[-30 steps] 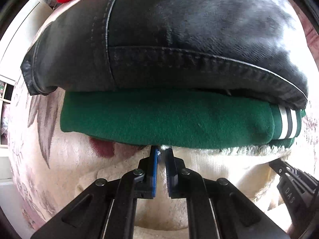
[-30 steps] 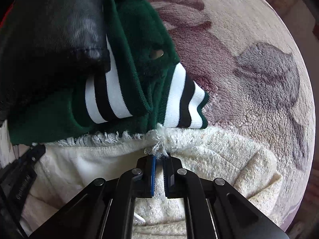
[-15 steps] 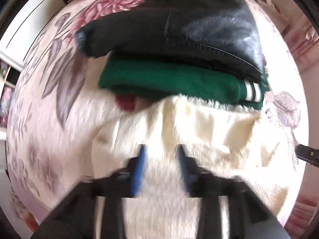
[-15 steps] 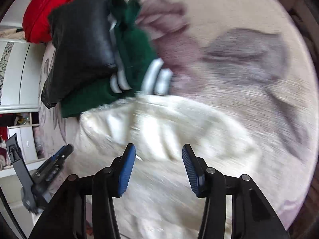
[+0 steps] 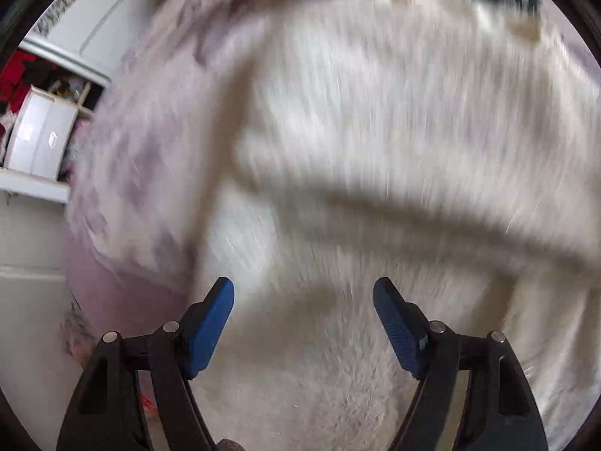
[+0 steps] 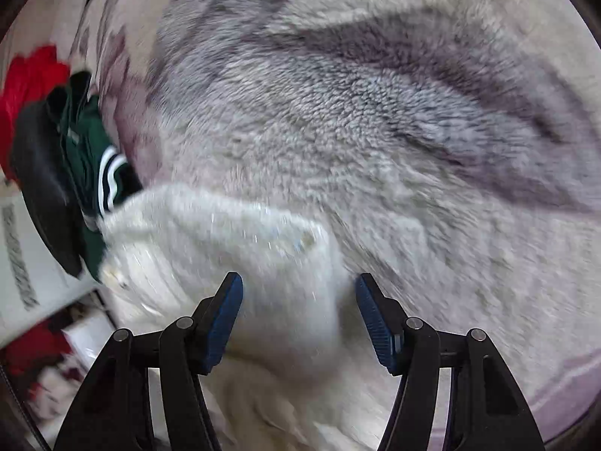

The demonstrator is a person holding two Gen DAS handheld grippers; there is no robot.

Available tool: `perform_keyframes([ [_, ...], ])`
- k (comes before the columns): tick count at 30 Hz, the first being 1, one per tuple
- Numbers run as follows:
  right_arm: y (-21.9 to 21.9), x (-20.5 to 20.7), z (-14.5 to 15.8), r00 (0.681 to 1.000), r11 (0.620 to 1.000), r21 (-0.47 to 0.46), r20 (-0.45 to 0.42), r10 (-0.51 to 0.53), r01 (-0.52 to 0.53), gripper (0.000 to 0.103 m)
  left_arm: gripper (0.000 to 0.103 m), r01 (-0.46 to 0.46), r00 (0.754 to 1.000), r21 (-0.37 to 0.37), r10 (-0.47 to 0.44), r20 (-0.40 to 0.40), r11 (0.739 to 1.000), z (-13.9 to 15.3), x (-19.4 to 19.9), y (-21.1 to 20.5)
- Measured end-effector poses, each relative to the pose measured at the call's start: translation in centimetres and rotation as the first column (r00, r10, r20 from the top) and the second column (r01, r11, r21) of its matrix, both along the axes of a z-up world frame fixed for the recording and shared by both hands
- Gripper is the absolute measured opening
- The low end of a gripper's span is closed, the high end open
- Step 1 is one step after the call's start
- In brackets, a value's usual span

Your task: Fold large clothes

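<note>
Now both jaws are opening, nothing pinched: left hand-held gripper [image 5: 303,297] and right hand-held gripper [image 6: 299,293] hover over the cream fleece garment [image 6: 225,248] on the bed [image 6: 413,120], green garment [image 6: 94,139] at nine o'clock. Best regrip a clean edge, evenly.

Bright, soft daylight; heavy motion blur, fisheye bending and dark corners
</note>
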State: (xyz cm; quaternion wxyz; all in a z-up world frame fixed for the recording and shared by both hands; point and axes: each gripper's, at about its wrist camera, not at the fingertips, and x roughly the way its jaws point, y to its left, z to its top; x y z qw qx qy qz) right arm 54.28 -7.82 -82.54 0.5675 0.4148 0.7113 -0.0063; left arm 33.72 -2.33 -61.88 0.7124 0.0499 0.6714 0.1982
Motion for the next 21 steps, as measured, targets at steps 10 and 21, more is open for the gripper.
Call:
perform_keyframes([
  [10, 3.2, 3.6, 2.2, 0.923, 0.868, -0.37, 0.068, 0.379, -0.33, 0.005, 0.103, -0.132, 0.977, 0.024, 0.126, 0.175, 0.991, -2.2, -3.4, 1.4],
  [21, 0.0, -6.5, 9.6, 0.908, 0.893, -0.233, 0.077, 0.412, -0.386, 0.051, 0.103, -0.223, 0.963, -0.159, 0.243, 0.117, 0.962, -1.3, -2.7, 3.9],
])
